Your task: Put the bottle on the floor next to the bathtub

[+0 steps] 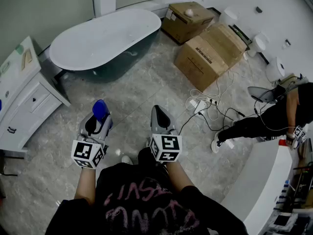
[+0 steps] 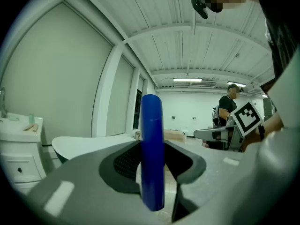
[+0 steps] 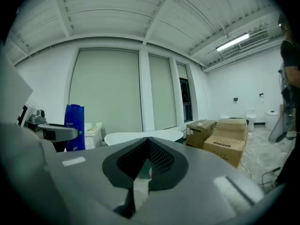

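Head view: the left gripper [image 1: 94, 125] is holding the blue bottle [image 1: 100, 109] above the floor [image 1: 146, 89], short of the bathtub [image 1: 105, 40]; the right gripper [image 1: 160, 117] is hovering just beside it. Left gripper view: the jaws are clamping the upright bottle. Right gripper view: the jaws are sitting together, gripping nothing; the bottle is showing at left

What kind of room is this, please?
Probably a bathroom showroom, or a bathroom being fitted out: a freestanding bathtub, a white vanity cabinet, what look like toilets, and cardboard boxes on the floor.
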